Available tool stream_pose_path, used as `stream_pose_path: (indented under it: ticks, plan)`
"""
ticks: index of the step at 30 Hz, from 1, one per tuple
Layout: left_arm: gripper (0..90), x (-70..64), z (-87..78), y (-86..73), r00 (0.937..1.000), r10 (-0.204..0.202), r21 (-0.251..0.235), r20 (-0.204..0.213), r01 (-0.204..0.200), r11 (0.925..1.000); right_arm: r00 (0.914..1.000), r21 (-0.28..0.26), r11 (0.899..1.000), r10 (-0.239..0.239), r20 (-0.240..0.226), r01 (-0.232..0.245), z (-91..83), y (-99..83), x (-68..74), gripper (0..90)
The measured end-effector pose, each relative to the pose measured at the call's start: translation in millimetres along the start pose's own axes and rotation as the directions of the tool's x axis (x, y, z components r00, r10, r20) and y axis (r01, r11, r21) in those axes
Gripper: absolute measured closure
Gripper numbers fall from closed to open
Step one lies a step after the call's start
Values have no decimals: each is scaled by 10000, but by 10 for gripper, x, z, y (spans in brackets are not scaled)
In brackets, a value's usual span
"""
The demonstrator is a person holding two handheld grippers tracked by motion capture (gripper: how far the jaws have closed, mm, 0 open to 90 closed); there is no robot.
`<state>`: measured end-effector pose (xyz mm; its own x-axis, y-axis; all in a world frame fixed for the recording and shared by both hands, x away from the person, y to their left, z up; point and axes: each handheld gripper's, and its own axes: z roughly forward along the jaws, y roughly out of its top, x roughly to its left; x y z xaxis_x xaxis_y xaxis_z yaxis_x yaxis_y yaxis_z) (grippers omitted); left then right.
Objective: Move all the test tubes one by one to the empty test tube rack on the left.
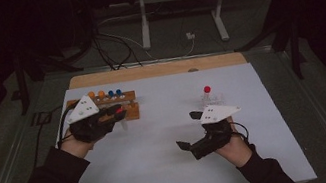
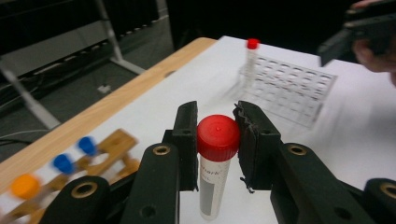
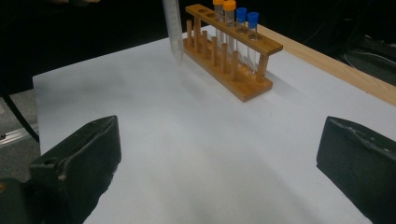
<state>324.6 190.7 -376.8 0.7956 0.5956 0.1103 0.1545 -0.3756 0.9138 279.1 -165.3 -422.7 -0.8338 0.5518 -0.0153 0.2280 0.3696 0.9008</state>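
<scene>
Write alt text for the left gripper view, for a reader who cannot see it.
The left claw is shut on a red-capped tube, gripping it just below the cap above a white table. Farther off, a second red-capped tube stands in a clear rack, and a blurred wooden rack with blue and orange caps sits at lower left.

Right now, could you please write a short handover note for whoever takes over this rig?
Left tongs: shut on a red-capped tube, gripped just below the cap, held upright above the white table sheet beside the wooden rack.
Right tongs: open and empty, hovering over the sheet near the clear plastic rack.
Things: the wooden rack holds two orange-capped tubes and two blue-capped tubes; its other holes are empty. One red-capped tube already stands in the clear rack.
Done: one tube placed, it seems.
Left: probably carry the held tube over to the clear rack, then the remaining four.
</scene>
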Motion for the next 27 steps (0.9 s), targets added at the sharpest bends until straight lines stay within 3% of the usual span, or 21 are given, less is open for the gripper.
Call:
stream_pose_path:
  ticks: [5,11,18,27]
  plan:
    - [719,193,-85,7,9971,-121,53,-749,125,9999,10000,-6,10000,-53,-50,53,5,-1,6,0]
    - [719,444,-164,-31,9863,-508,26,-1570,519,9987,10000,-49,10000,-65,-69,64,-6,3,-5,0]
    - [719,686,-234,-94,9677,-818,-31,-2384,835,9965,10000,-114,9999,20,-68,-21,-21,5,-16,0]
    - [719,957,-232,-118,9367,-1091,-329,-3326,1041,9940,10000,-149,9999,40,-66,-41,-28,6,-23,0]
